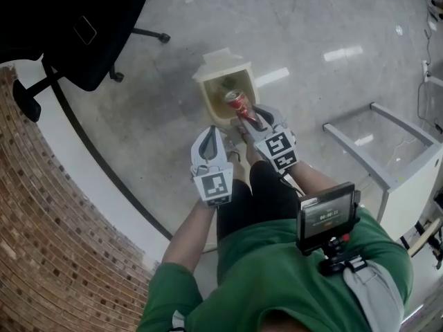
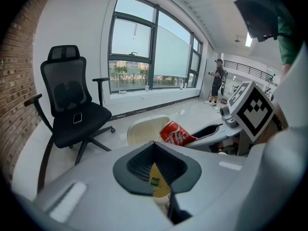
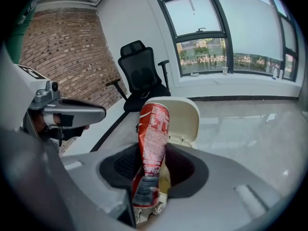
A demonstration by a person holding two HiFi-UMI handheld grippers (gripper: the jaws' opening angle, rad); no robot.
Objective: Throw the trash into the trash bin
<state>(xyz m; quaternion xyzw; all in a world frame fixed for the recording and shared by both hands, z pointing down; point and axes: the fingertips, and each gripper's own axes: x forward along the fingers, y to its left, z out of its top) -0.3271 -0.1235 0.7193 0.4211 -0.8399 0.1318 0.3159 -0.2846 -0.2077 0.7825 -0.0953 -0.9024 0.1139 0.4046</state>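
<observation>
Right gripper [image 1: 253,114] jaws: clamped on crushed red can [image 3: 153,138], over open trash bin [image 1: 208,83];
Left gripper [image 1: 211,133] jaws: apparently closed, empty

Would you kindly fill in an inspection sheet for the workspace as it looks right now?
Surface: glossy grey floor.
Job's things: cream trash bin with its lid open; crushed red can held above its opening.
Clutter: phone lying on the black office chair.
Grippers: right gripper shut on the can; left gripper shut and empty, beside it.
Cables: possibly a thin cord at the far right edge; too small to tell.
Surroundings: brick wall, white frame, windows, a person far off.
</observation>
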